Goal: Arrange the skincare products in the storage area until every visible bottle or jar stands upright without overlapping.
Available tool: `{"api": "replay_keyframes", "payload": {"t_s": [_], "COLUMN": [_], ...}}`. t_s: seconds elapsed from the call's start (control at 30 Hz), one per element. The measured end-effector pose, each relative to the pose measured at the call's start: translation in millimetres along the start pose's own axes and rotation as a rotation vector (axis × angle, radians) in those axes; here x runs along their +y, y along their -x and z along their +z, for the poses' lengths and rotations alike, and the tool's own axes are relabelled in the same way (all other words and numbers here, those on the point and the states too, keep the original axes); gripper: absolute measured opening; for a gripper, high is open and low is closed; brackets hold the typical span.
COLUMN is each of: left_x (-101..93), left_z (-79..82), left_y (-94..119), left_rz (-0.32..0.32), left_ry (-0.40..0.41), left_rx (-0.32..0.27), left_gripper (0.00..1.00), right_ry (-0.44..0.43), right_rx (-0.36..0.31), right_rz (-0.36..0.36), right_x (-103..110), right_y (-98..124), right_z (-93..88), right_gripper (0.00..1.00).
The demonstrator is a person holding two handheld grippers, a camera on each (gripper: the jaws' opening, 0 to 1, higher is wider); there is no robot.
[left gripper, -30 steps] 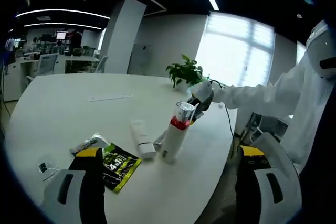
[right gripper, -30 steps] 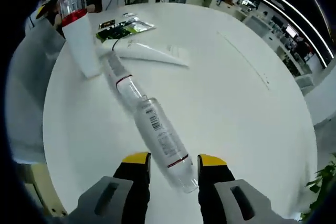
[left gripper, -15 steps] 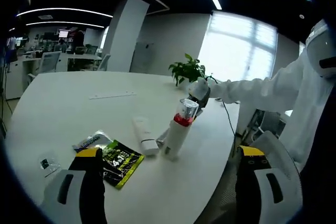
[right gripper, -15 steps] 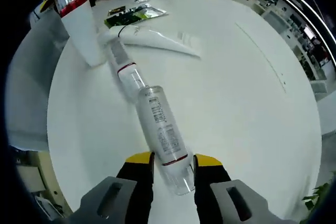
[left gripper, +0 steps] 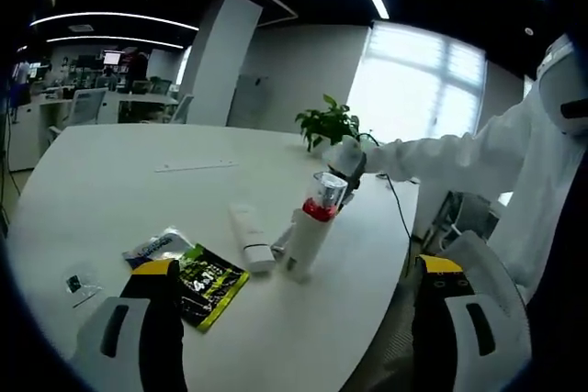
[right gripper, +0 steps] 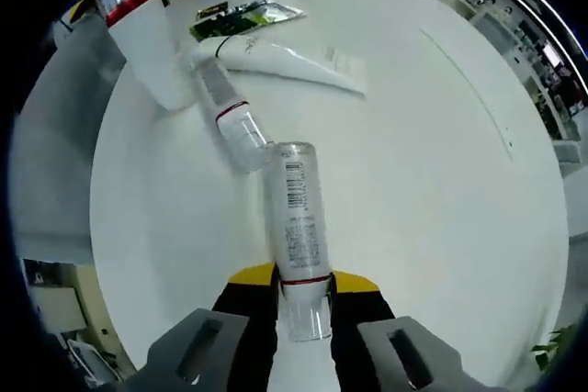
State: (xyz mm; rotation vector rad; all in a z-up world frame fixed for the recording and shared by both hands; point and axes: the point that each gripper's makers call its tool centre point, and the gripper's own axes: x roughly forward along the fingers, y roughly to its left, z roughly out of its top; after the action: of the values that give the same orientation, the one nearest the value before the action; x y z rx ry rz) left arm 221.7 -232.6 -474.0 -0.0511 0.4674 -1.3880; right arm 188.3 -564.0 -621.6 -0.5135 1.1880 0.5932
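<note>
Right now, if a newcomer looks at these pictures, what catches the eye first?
In the right gripper view, the right claw is closed on a clear labelled bottle above the round white table. In the left gripper view, a white bottle with a red band and clear cap stands upright near the table's edge.

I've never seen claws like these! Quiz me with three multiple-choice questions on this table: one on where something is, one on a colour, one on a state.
1. Where does the green sachet lie?
A. On the white table
B. On a chair
C. Inside the right claw

2. What colour is the band under the upright tube's clear cap?
A. Blue
B. Red
C. Green

3. What is the right claw doing?
A. Hanging open over nothing
B. Gripping the clear bottle
C. Holding the sachet

Answers: 1 A, it rests flat on the tabletop. 2 B, a red ring shows. 3 B, both jaws press the bottle's end.
</note>
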Motion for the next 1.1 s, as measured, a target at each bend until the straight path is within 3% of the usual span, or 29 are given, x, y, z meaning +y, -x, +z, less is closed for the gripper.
{"api": "replay_keyframes", "payload": {"t_s": [0.3, 0.5, 0.57, 0.7, 0.9, 1.0, 1.1], "left_x": [-3.1, -2.7, -3.2, -8.7, -5.2, -5.2, -3.9], "left_z": [1.9, 5.9, 4.3, 2.5, 4.1, 9.4, 3.3], "left_y": [0, -1, -2, -1, 2, 2, 0], "left_rz": [-0.008, -0.010, -0.015, -0.026, -0.026, -0.011, 0.009], "left_ry": [-0.013, -0.014, -0.017, -0.024, -0.035, -0.089, -0.146], "left_rx": [-0.004, -0.023, -0.019, -0.017, -0.022, -0.035, 0.027], "left_gripper": [0.99, 0.99, 0.99, 0.99, 0.98, 0.97, 0.95], "right_ry": [-0.069, -0.082, -0.114, -0.184, -0.154, -0.134, -0.123], "right_rx": [-0.029, -0.020, -0.055, -0.161, -0.238, -0.276, -0.311], "right_rz": [-0.083, -0.136, -0.158, -0.181, -0.233, -0.251, -0.274], "right_x": [2, 18, 9, 21, 37, 49, 63], "right_y": [5, 12, 15, 36, 63, 81, 98], "right_z": [-0.9, -0.1, 3.5, 23.1, 39.4, 48.8, 60.1], "right_gripper": [0.10, 0.10, 0.10, 0.10, 0.10, 0.10, 0.10]}}
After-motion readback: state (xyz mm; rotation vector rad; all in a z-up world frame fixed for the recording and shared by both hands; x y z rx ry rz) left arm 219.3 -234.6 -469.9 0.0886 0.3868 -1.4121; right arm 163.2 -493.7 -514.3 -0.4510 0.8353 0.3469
